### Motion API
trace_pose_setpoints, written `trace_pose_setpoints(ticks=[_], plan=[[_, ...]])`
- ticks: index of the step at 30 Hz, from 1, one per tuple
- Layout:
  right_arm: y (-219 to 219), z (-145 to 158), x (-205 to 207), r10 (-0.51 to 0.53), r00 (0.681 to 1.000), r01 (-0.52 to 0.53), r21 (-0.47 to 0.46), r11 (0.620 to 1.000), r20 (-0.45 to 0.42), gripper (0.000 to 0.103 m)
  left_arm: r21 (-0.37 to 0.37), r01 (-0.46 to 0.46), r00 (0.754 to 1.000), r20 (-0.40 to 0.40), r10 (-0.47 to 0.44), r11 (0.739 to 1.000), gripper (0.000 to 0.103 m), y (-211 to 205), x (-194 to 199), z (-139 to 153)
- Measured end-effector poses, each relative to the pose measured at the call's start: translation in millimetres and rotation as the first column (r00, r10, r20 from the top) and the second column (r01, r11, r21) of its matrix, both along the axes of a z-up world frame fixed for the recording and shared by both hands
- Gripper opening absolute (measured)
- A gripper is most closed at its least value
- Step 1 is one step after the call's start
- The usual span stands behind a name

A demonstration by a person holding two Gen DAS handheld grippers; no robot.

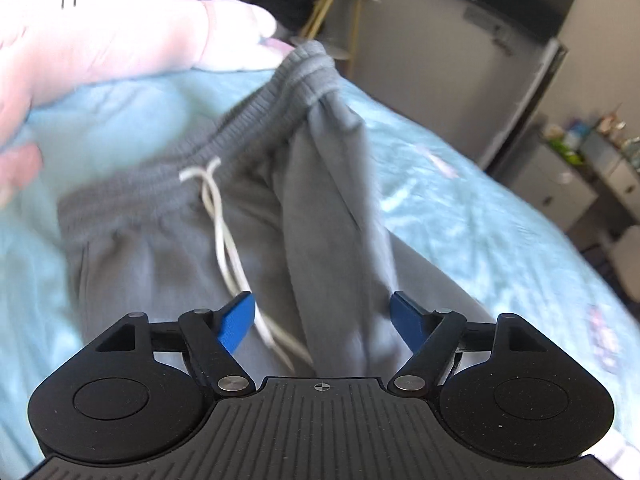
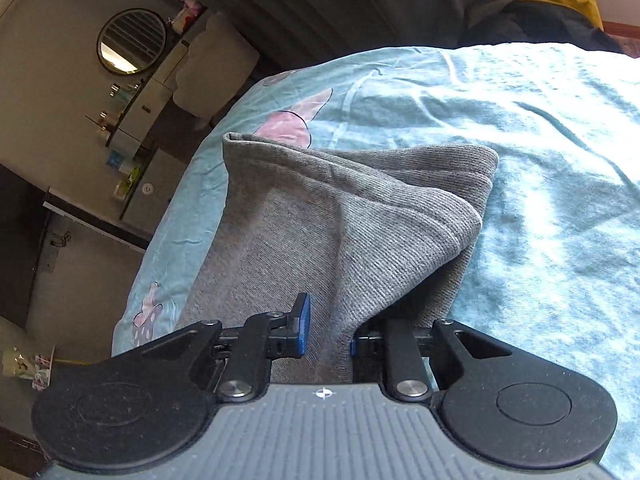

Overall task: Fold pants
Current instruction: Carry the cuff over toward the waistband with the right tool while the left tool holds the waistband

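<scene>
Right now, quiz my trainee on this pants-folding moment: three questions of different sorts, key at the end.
1. True or false: the right gripper is shut on a fold of the grey pants.
2. Multiple choice: the left gripper is A) clamped on the drawstring, B) open above the pants, C) gripping the bedsheet.
3. Fill in: in the left wrist view, the ribbed part of the pants raised up off the bed is the ____.

Key
1. True; fabric is pinched between its blue pads.
2. B; its jaws stand wide apart with nothing between them.
3. Waistband.
</scene>
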State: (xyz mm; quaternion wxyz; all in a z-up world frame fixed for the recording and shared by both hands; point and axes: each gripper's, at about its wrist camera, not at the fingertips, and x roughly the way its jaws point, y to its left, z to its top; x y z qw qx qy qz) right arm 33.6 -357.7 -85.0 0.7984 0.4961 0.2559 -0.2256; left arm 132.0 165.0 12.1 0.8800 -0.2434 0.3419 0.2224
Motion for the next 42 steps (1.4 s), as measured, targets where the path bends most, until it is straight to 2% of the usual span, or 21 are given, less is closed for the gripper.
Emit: trace_pose_setpoints(ticks=[2, 4, 5, 6, 8, 12, 15, 18, 20, 22, 23, 24, 26, 27, 29, 32, 34, 35, 38, 42], plan=[[1, 0, 4, 0.002, 1.000, -0.002, 0.000, 1.000, -0.014, 0.019, -0.012, -0.003, 0.999, -0.034, 0.003, 1.000, 0.078, 11, 15, -4], [0, 1, 5, 0.003, 1.000, -0.003, -0.003, 1.000, -0.013, 0.019, -0.070, 0.001, 0.999, -0.039, -0.004, 0.998, 0.055, 23, 17, -9], [0, 2, 6, 0.006, 1.000, -0.006, -0.007, 1.000, -0.020, 0.016, -0.113, 0.007, 0.999, -0.030, -0.010, 0.994, 0.034, 28, 15, -10], [0, 5, 7, 0.015, 1.000, -0.015, -0.019, 1.000, -0.022, 0.010, -0.157, 0.005, 1.000, -0.017, -0.008, 0.988, 0.021, 32, 11, -13], [0, 13, 9, 0.030, 0.999, -0.031, -0.057, 0.998, -0.019, 0.007, -0.192, -0.011, 1.000, 0.007, 0.012, 0.981, 0.012, 41, -1, -14], [-4, 34, 0, 0.018, 0.999, -0.014, -0.118, 0.993, 0.031, 0.005, -0.242, -0.030, 0.993, 0.102, 0.056, 0.970, 0.008, 55, -50, -12], [-2, 45, -8, 0.043, 0.998, -0.032, -0.186, 0.982, 0.055, 0.005, -0.313, -0.070, 0.984, 0.136, 0.117, 0.947, 0.008, 70, -93, -22], [-1, 42, -10, 0.056, 0.998, -0.051, -0.207, 0.977, 0.019, 0.005, -0.353, -0.085, 0.986, 0.107, 0.130, 0.932, 0.008, 81, -120, -41], [-4, 32, -9, 0.049, 0.998, -0.054, -0.179, 0.982, -0.031, 0.005, -0.354, -0.086, 0.988, 0.091, 0.126, 0.931, 0.009, 81, -126, -49], [-5, 22, -8, 0.049, 0.997, -0.059, -0.143, 0.988, -0.066, 0.006, -0.348, -0.080, 0.986, 0.113, 0.126, 0.934, 0.013, 81, -128, -46], [-7, 20, -10, 0.038, 0.997, -0.047, -0.122, 0.991, -0.071, 0.006, -0.330, -0.084, 0.985, 0.118, 0.129, 0.940, 0.019, 81, -127, -43], [-9, 18, -11, 0.029, 0.997, -0.036, -0.102, 0.994, -0.065, 0.010, -0.310, -0.082, 0.984, 0.125, 0.126, 0.947, 0.035, 81, -125, -40], [-11, 15, -14, 0.013, 0.998, -0.017, -0.070, 0.997, -0.057, 0.011, -0.278, -0.082, 0.984, 0.131, 0.122, 0.957, 0.054, 84, -118, -38], [-12, 14, -14, 0.011, 0.998, -0.015, -0.062, 0.998, -0.057, 0.011, -0.273, -0.087, 0.983, 0.132, 0.127, 0.958, 0.059, 86, -113, -37], [-12, 12, -13, 0.011, 0.998, -0.014, -0.047, 0.999, -0.060, 0.011, -0.304, -0.091, 0.983, 0.127, 0.135, 0.948, 0.059, 92, -106, -40], [-12, 9, -7, 0.024, 0.998, -0.026, -0.026, 0.999, -0.056, 0.011, -0.382, -0.096, 0.980, 0.128, 0.155, 0.919, 0.054, 102, -97, -49], [-9, 10, -2, 0.040, 0.997, -0.041, -0.028, 0.999, -0.060, 0.011, -0.415, -0.107, 0.981, 0.102, 0.163, 0.903, 0.033, 107, -92, -54], [-7, 12, 0, 0.044, 0.997, -0.047, -0.046, 0.998, -0.068, 0.009, -0.410, -0.108, 0.983, 0.095, 0.160, 0.906, 0.010, 107, -90, -54], [-3, 32, 4, 0.057, 0.994, -0.070, -0.155, 0.985, -0.089, 0.005, -0.381, -0.100, 0.980, 0.122, 0.157, 0.919, 0.010, 107, -98, -42], [-2, 58, -5, 0.025, 0.999, -0.034, -0.267, 0.963, -0.037, 0.005, -0.389, -0.070, 0.965, 0.208, 0.161, 0.919, 0.010, 109, -124, -27]])
